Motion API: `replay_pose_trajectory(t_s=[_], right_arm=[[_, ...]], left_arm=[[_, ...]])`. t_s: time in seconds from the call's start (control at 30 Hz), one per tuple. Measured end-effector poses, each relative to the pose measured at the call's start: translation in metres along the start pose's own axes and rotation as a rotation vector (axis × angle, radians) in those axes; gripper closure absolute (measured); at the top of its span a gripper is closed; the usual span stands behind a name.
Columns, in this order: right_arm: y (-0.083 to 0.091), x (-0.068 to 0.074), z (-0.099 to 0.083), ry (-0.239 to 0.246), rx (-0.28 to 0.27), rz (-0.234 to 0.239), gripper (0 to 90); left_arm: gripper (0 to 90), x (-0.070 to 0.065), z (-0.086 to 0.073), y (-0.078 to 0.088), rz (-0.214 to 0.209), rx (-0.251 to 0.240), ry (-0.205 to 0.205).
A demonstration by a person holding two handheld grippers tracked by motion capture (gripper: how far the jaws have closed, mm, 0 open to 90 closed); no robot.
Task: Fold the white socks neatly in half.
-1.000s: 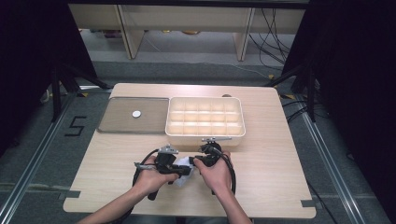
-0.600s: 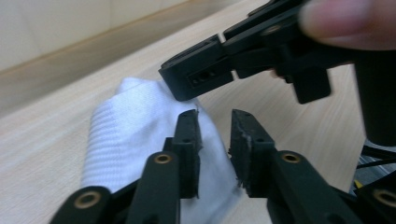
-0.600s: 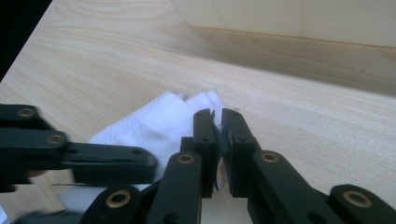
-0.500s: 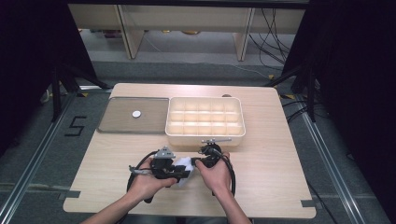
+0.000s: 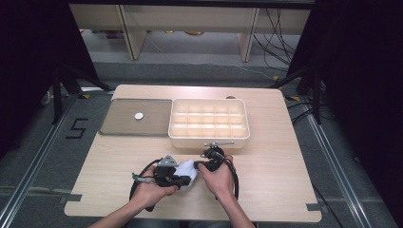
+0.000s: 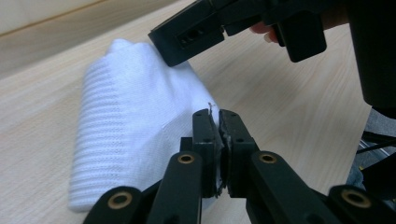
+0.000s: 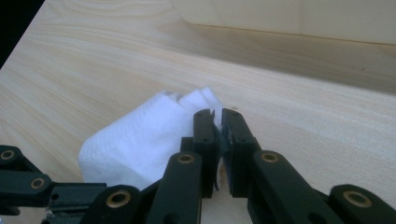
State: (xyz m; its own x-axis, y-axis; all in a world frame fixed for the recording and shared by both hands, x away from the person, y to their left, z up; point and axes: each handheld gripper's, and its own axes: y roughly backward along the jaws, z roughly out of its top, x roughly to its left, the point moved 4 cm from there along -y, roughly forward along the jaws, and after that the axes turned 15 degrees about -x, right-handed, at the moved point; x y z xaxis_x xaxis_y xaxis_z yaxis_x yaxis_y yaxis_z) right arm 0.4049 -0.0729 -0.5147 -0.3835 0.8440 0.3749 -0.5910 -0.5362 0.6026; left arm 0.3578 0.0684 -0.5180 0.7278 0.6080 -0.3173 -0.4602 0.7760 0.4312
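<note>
In the high view, a white cloth [image 5: 188, 173] is seen at the near middle of the surface [image 5: 285, 180], held between the left tool [image 5: 183, 179] and the right tool [image 5: 202, 165], near of a cream box [image 5: 209, 141] and a grey tray [image 5: 119, 126].

In the left gripper view, the left tool [image 6: 217, 116] is clamped on the cloth [image 6: 126, 116] edge, having just closed.

In the right gripper view, the right tool [image 7: 217, 115] is pinched on the cloth [image 7: 140, 135].

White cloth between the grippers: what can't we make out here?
- White cloth, high view: too small, hands and grippers cover much of it; what garment it is stays unclear.
- Left gripper, its own view: the pinched edge is hidden between the jaws.
- Right gripper, its own view: same, pinched part hidden.
- Small white disc on the grey tray: too small to identify.
</note>
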Motion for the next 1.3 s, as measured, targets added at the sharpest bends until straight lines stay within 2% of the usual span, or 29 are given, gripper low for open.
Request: replay_pose_trajectory(t_s=[0.03, 0.1, 0.2, 0.27, 0.3, 0.37, 0.4, 0.43, 0.47, 0.5, 0.53, 0.57, 0.6, 0.63, 0.67, 0.7, 0.73, 0.77, 0.8, 0.87, 0.93, 1.03, 1.07, 1.1, 1.13, 1.17, 1.23, 1.27, 1.3], right_arm=[[-0.001, 0.003, -0.001, -0.031, -0.007, 0.001, 85.4], [-0.002, -0.001, -0.002, -0.003, 0.007, 0.004, 85.5], [-0.005, 0.001, -0.002, -0.008, -0.024, 0.004, 85.5], [-0.006, 0.000, -0.002, -0.005, -0.003, 0.010, 85.5], [-0.007, -0.001, -0.002, 0.018, 0.003, 0.003, 85.4], [-0.007, 0.000, -0.002, 0.017, 0.007, 0.002, 85.4], [-0.008, 0.000, -0.002, 0.044, -0.006, 0.011, 85.4], [-0.007, 0.002, -0.001, 0.026, 0.004, -0.005, 85.3], [-0.007, 0.001, -0.002, 0.053, 0.000, -0.007, 85.0], [-0.007, 0.003, 0.000, 0.025, 0.000, -0.007, 84.5], [-0.006, 0.001, 0.000, 0.060, -0.009, 0.000, 80.6], [-0.006, 0.001, 0.000, 0.060, -0.009, 0.000, 80.6], [-0.005, 0.005, 0.001, 0.024, -0.002, 0.005, 76.7], [-0.004, 0.005, 0.003, 0.053, -0.008, 0.005, 74.0], [-0.001, 0.007, 0.005, 0.046, -0.022, 0.003, 72.6], [0.002, 0.009, 0.007, 0.063, -0.038, -0.002, 71.7], [0.006, 0.011, 0.010, 0.082, -0.057, -0.006, 71.7], [0.010, 0.013, 0.013, 0.109, -0.086, 0.000, 72.5], [0.014, 0.017, 0.015, 0.128, -0.110, -0.003, 75.3], [0.020, 0.026, 0.015, 0.137, -0.085, 0.007, 79.7], [0.025, 0.037, 0.012, 0.167, -0.061, 0.041, 83.7], [0.025, 0.047, -0.001, 0.177, 0.032, 0.064, 86.1], [0.022, 0.046, -0.005, 0.198, 0.041, 0.059, 86.4], [0.019, 0.046, -0.010, 0.190, 0.062, 0.068, 86.6], [0.017, 0.044, -0.012, 0.197, 0.066, 0.066, 86.6], [0.015, 0.040, -0.018, 0.175, 0.099, 0.045, 86.7], [0.013, 0.038, -0.019, 0.185, 0.089, 0.052, 86.7], [0.012, 0.037, -0.019, 0.172, 0.094, 0.042, 86.7], [0.013, 0.035, -0.019, 0.169, 0.098, 0.047, 86.7]], left_arm=[[85.7, -0.001, 0.000, -0.001, 0.000, -0.001, 0.003], [85.7, -0.002, -0.001, -0.003, -0.004, 0.000, 0.003], [85.6, -0.004, -0.002, -0.005, -0.011, 0.003, -0.003], [85.3, -0.005, -0.002, -0.006, -0.007, -0.005, -0.007], [84.9, -0.005, -0.001, -0.006, -0.022, -0.004, -0.006], [82.5, -0.007, 0.002, -0.003, -0.023, -0.021, 0.013], [79.8, -0.007, 0.006, 0.001, -0.046, -0.035, 0.022], [77.4, -0.009, 0.012, 0.007, -0.059, -0.054, 0.037], [75.4, -0.009, 0.018, 0.013, -0.070, -0.085, 0.062], [72.9, -0.007, 0.025, 0.020, -0.067, -0.117, 0.080], [66.6, -0.004, 0.030, 0.025, -0.048, -0.131, 0.082], [66.6, 0.002, 0.035, 0.029, -0.020, -0.158, 0.085], [64.4, 0.012, 0.038, 0.034, 0.011, -0.154, 0.092], [62.8, 0.021, 0.038, 0.034, 0.032, -0.157, 0.116], [61.5, 0.030, 0.036, 0.035, 0.050, -0.141, 0.134], [60.0, 0.037, 0.034, 0.034, 0.075, -0.127, 0.156], [59.5, 0.042, 0.031, 0.033, 0.071, -0.121, 0.192], [59.1, 0.047, 0.027, 0.031, 0.042, -0.096, 0.247], [57.6, 0.048, 0.024, 0.029, 0.034, -0.085, 0.273], [56.1, 0.051, 0.019, 0.024, 0.015, -0.064, 0.331], [53.9, 0.053, 0.015, 0.022, 0.013, -0.047, 0.336], [52.4, 0.055, 0.012, 0.022, 0.027, -0.041, 0.338], [52.1, 0.056, 0.011, 0.022, 0.026, -0.033, 0.335], [52.0, 0.055, 0.010, 0.022, 0.029, -0.031, 0.344], [51.7, 0.056, 0.009, 0.022, 0.025, -0.016, 0.335], [51.2, 0.056, 0.007, 0.021, 0.027, -0.015, 0.349], [51.1, 0.057, 0.004, 0.021, 0.027, -0.006, 0.350], [50.8, 0.058, 0.003, 0.020, 0.026, 0.006, 0.346], [50.9, 0.058, 0.002, 0.020, 0.018, 0.012, 0.363]])
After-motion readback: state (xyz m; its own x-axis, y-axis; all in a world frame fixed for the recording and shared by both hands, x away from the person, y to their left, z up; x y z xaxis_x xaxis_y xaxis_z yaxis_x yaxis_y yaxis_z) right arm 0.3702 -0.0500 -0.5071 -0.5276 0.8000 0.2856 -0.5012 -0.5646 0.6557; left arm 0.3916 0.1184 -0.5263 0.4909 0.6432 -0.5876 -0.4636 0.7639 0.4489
